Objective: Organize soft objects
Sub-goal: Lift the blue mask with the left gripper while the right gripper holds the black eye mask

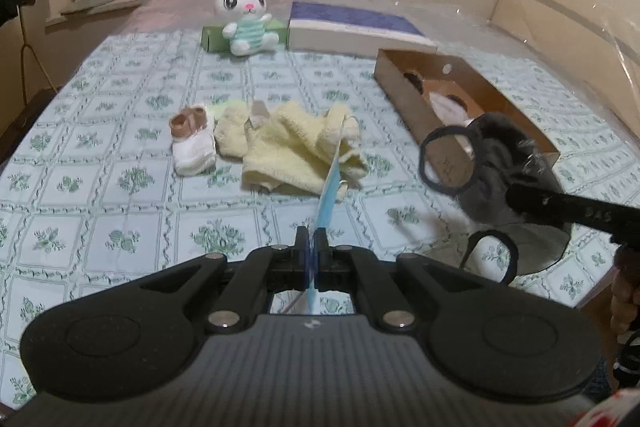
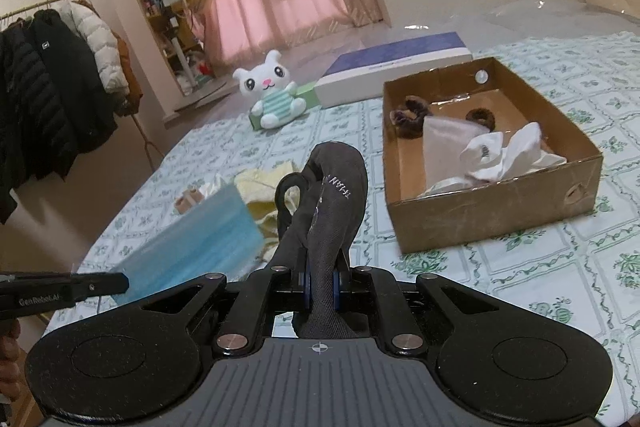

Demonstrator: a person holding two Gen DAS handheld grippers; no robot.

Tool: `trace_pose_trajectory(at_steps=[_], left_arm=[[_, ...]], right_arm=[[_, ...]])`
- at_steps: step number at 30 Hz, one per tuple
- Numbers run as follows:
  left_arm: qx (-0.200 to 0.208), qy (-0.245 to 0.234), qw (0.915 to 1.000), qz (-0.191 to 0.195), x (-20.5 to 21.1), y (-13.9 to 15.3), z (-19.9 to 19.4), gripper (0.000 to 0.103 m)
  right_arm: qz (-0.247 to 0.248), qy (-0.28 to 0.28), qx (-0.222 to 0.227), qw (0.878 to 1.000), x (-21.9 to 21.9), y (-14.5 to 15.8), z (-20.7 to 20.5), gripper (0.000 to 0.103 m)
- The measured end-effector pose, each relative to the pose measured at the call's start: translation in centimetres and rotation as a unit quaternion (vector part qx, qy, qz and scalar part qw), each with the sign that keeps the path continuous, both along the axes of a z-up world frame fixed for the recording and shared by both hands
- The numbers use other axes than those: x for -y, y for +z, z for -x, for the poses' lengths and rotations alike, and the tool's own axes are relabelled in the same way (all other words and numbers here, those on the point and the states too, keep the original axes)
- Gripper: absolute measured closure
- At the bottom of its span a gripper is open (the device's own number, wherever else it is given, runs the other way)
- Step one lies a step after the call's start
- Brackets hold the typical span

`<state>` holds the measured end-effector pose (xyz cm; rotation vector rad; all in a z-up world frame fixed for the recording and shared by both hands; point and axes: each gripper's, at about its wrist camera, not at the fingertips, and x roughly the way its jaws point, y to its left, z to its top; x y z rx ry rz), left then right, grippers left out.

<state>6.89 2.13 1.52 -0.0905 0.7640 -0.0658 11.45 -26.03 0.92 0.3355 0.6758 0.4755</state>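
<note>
The left gripper (image 1: 312, 239) has its fingers pinched tight on a blue face mask (image 1: 329, 195), which stands edge-on at frame centre. The right gripper (image 2: 320, 283) fingers clamp a dark grey mask (image 2: 332, 203) rising mid-frame, left of the cardboard box (image 2: 496, 215) on the bed (image 2: 520, 291).

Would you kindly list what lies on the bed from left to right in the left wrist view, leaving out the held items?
Rolled white socks → yellow towel → cardboard box. Along the far edge: green box → plush bunny → flat blue-topped box.
</note>
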Motion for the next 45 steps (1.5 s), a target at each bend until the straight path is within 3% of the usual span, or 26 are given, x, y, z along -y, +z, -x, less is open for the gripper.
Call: trace_pose_trajectory(at_steps=[4, 8, 11, 13, 16, 19, 27, 30, 35, 45], left_arm=[[-0.036, 0.004, 0.9993, 0.009, -0.3, -2.1, -0.4, 0.099], [-0.051, -0.009, 0.9987, 0.001, -0.4, -3.7, -0.6, 0.084], [-0.048, -0.022, 0.9986, -0.010, -0.3, -4.0, -1.2, 0.069], [-0.046, -0.030, 0.9982, -0.025, 0.1, -4.0, -1.9, 0.067], [-0.035, -0.056, 0.9972, -0.036, 1.1, -3.5, -2.7, 0.055], [-0.029, -0.089, 0.9944, -0.050, 2.6, -4.0, -4.0, 0.054], [-0.082, -0.098, 0.9905, -0.051, 3.3, -8.1, -7.8, 0.058], [-0.092, -0.102, 0.9898, -0.037, 3.3, -8.9, -8.0, 0.071], [-0.094, -0.110, 0.9893, -0.020, 3.5, -9.1, -8.1, 0.094], [-0.073, -0.084, 0.9938, 0.008, 3.2, -6.8, -7.0, 0.101]], right_arm=[[-0.003, -0.006, 0.000, 1.000, 0.6, 0.1, 0.2, 0.093], [-0.005, -0.007, -0.012, 1.000, 0.9, -0.4, 0.4, 0.093], [-0.005, -0.007, -0.022, 1.000, 1.0, -0.9, 0.2, 0.093], [-0.005, -0.008, -0.025, 1.000, 1.0, -1.0, 0.1, 0.093], [-0.005, -0.010, -0.029, 1.000, 1.0, -1.2, -0.1, 0.093], [-0.003, -0.014, -0.033, 0.999, 1.0, -1.5, -0.3, 0.093], [-0.001, -0.020, -0.044, 0.999, 1.4, -2.2, -0.9, 0.093], [-0.001, -0.025, -0.052, 0.998, 1.7, -2.6, -1.2, 0.093], [0.002, -0.026, -0.060, 0.998, 1.7, -3.1, -1.6, 0.093], [0.004, -0.026, -0.059, 0.998, 1.7, -2.9, -1.5, 0.093]])
